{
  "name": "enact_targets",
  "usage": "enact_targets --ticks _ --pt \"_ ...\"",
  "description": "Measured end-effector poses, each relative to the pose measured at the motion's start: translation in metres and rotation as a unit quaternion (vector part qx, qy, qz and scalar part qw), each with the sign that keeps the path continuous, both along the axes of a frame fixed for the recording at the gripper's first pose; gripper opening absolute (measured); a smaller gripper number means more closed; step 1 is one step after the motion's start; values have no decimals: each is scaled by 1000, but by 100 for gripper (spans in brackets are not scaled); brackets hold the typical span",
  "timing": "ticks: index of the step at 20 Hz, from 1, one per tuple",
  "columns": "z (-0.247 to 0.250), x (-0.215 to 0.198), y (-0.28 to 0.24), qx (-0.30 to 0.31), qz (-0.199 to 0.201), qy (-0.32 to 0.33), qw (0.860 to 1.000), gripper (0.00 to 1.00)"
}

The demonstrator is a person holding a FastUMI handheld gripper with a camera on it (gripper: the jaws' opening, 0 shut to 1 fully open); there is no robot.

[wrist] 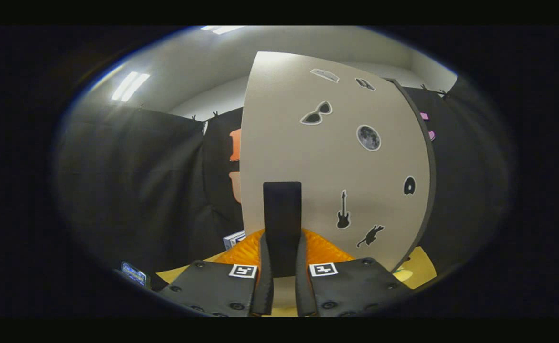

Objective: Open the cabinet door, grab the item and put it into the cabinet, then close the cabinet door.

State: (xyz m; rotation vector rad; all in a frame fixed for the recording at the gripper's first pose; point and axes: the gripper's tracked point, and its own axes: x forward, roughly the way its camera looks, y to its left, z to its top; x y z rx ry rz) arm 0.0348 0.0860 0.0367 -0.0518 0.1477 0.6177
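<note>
The cabinet door is a pale beige panel with several small stickers, and it stands upright right in front of me. A black vertical handle sticks out from its lower left part. My gripper is shut on this handle, with one finger pressed against each side of it. The fingertips reach nearly to the door's face. A dark edge runs down the door's right side. I cannot tell how far the door stands open. The cabinet's inside is hidden behind the door.
A small blue and white box lies on the yellow tabletop left of the door's foot. A flat dark device lies further left, near the table's edge. Black cloth walls close in on both sides.
</note>
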Motion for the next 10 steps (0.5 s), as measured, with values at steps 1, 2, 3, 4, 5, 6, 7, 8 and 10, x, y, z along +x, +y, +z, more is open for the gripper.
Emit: enact_targets --ticks 1,2,3,4,5,6,7,8,10 --pt "3 -8 -11 3 5 3 1000 26" --pt "4 -13 -19 8 8 7 1000 26" --pt "6 -17 -26 12 11 9 1000 26" --pt "7 -20 -37 14 11 10 1000 26" --pt "8 -24 -50 15 10 9 1000 26" --pt "8 -29 -62 15 8 7 1000 26" --pt "10 -32 -74 16 5 6 1000 26" --pt "14 -39 -85 17 1 5 1000 26" --pt "22 -46 -111 20 -6 4 1000 26"
